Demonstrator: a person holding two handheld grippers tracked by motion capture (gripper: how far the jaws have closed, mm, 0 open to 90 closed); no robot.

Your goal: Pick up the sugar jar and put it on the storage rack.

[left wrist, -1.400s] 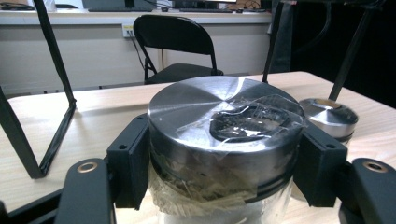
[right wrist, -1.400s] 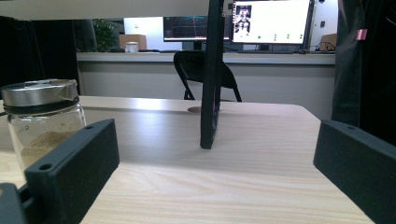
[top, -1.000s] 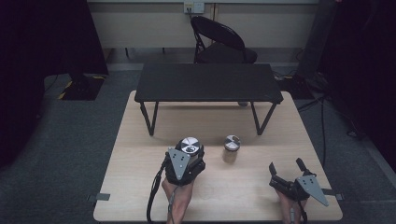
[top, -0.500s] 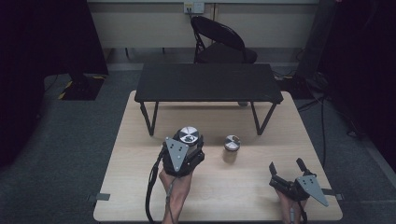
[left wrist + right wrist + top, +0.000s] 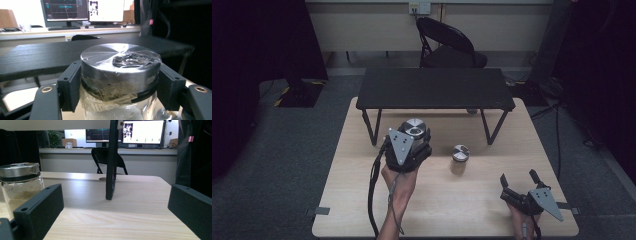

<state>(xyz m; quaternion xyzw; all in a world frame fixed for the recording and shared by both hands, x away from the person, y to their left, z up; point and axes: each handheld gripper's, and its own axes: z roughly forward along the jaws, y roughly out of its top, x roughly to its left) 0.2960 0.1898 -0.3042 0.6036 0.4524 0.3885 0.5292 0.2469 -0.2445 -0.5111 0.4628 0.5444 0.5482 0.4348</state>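
You have the first jar (image 5: 120, 82) in your left gripper (image 5: 412, 145), the jaws clamped on either side just under its metal lid (image 5: 117, 56), so the pickup is done. In the high view the jar sits in front of the black shelf (image 5: 434, 87), and I judge it is off the wooden table (image 5: 472, 200), though the gripper hides its base. What is left, as far as you can tell from here, is carrying it to wherever it belongs, perhaps the shelf top, and then dealing with the second jar (image 5: 460, 154), which stands on the table between your two hands.

Your left forearm (image 5: 397, 200) reaches straight forward from the near edge, the gripper held level and pointing at the shelf. Your right gripper (image 5: 518, 181) rests low near the table's near right corner, jaws apart and holding nothing, aimed past a shelf leg (image 5: 111, 160).
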